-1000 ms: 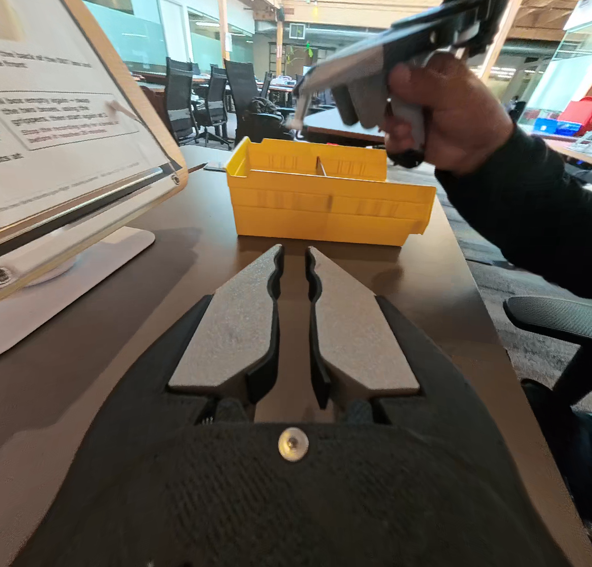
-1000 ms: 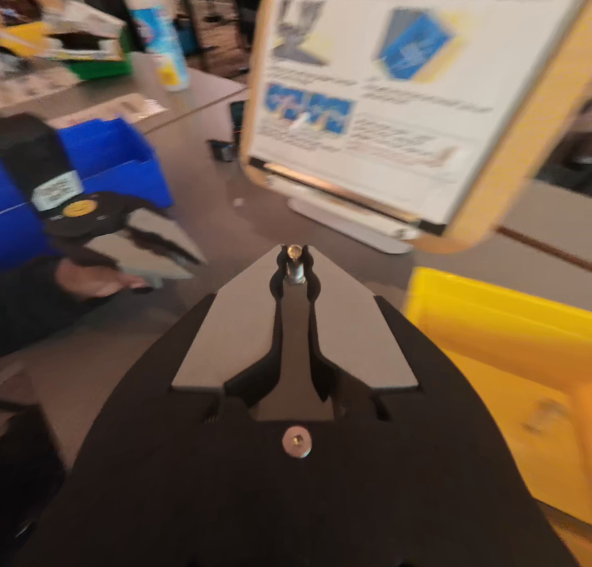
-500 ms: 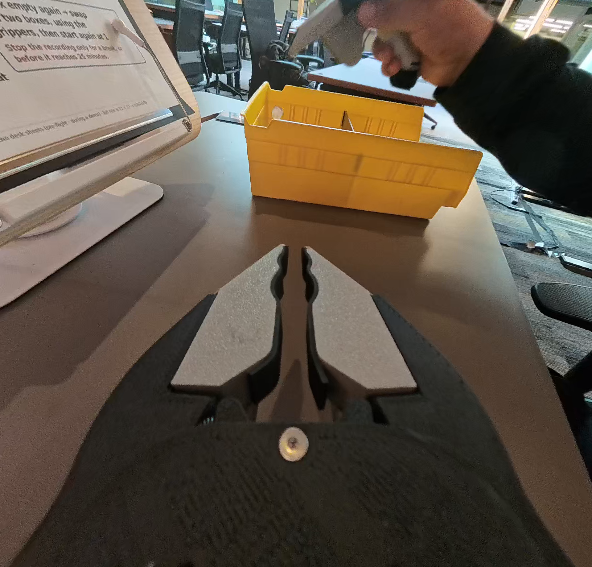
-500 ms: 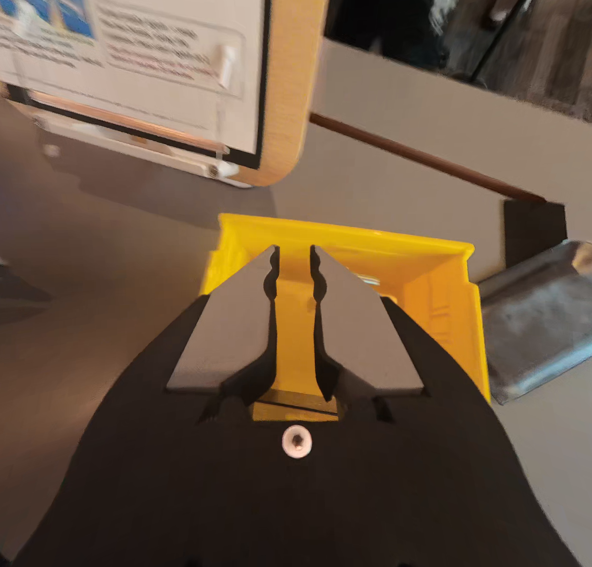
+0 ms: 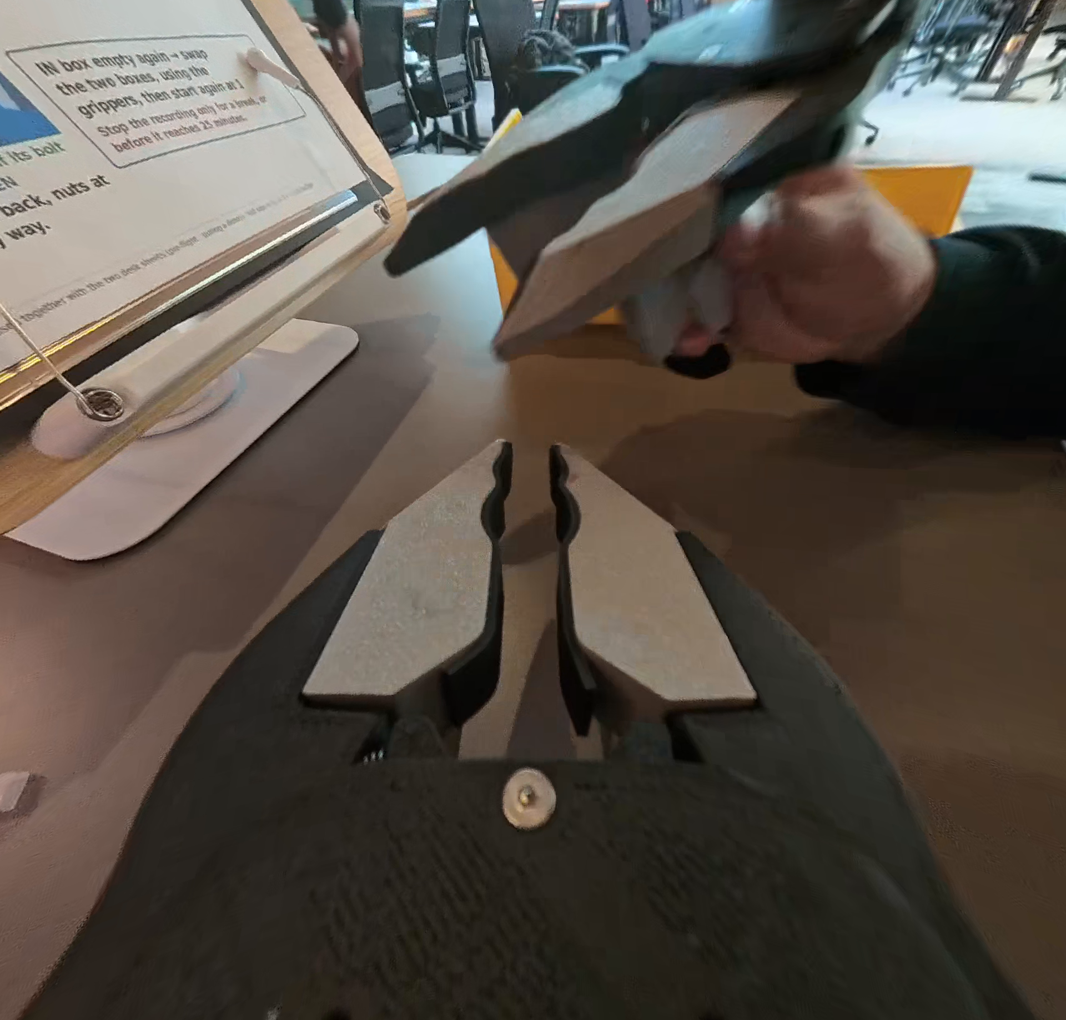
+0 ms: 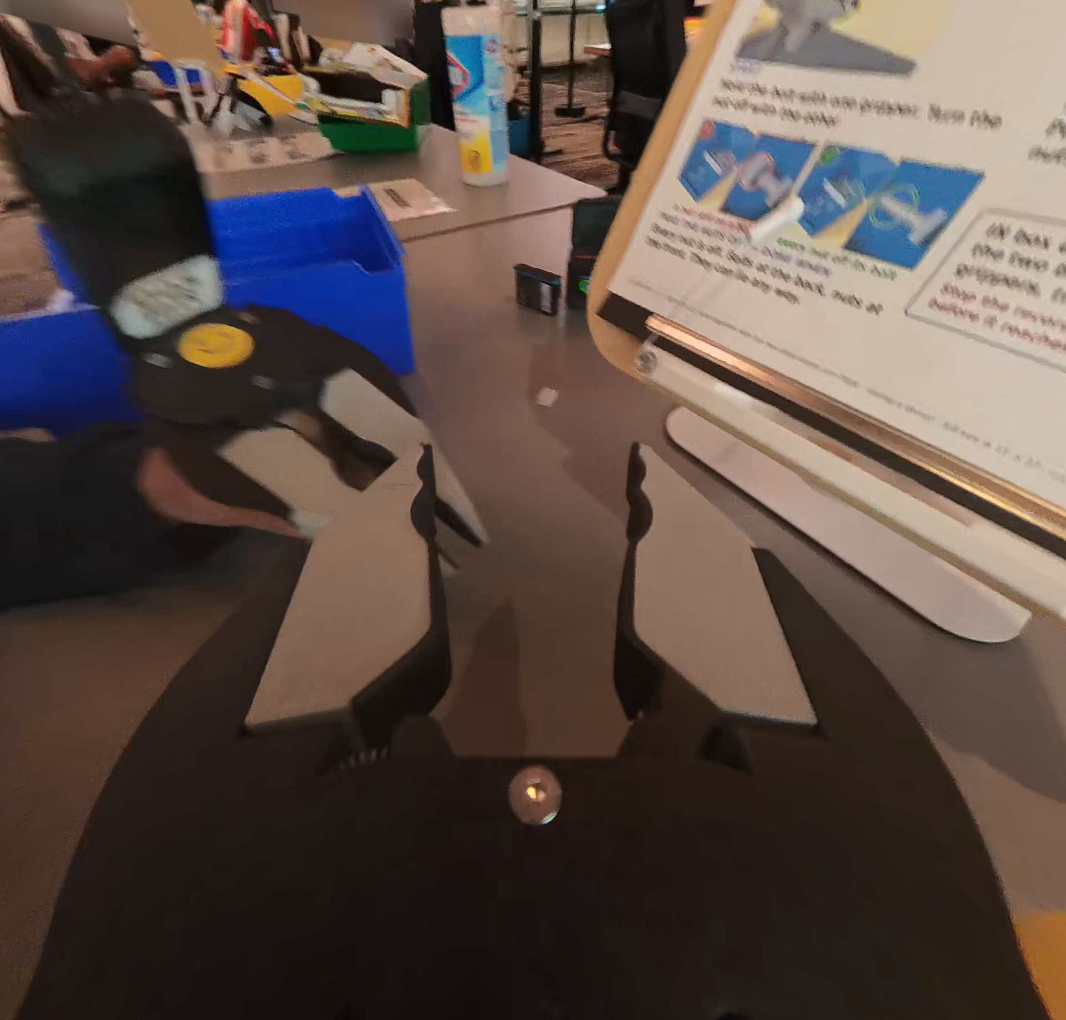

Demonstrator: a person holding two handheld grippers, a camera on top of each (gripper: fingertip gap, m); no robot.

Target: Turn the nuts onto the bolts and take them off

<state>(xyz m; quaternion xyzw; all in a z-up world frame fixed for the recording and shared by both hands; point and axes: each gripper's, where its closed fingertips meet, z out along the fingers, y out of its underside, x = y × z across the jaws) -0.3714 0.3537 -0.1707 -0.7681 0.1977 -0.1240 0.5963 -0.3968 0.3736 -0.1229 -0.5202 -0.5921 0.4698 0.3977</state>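
Observation:
No nut or bolt shows in either view. My left gripper (image 5: 529, 455) hangs low over the brown table, its jaws nearly together with a narrow gap and nothing between them. My right gripper (image 6: 528, 456) is wide open and empty, over the table between the two bins. In the left wrist view the right gripper (image 5: 447, 309) is blurred, held by a hand just ahead and above, and hides most of the yellow bin (image 5: 917, 196). The left gripper's fingers (image 6: 352, 398) show at left in the right wrist view, in front of the blue bin (image 6: 311, 277).
A wooden instruction board (image 5: 173, 127) on a white stand (image 5: 202, 444) stands at the left; it also fills the right of the right wrist view (image 6: 865, 214). Small black devices (image 6: 536, 294) sit behind it. A wipes bottle (image 6: 479, 98) stands on the far table. The left gripper's tips are roughly 6 cm from the right gripper's.
The right gripper held a bolt a second ago, opened over the yellow bin, and has now swung back toward the left gripper, wide open and empty. The left gripper stayed nearly shut.

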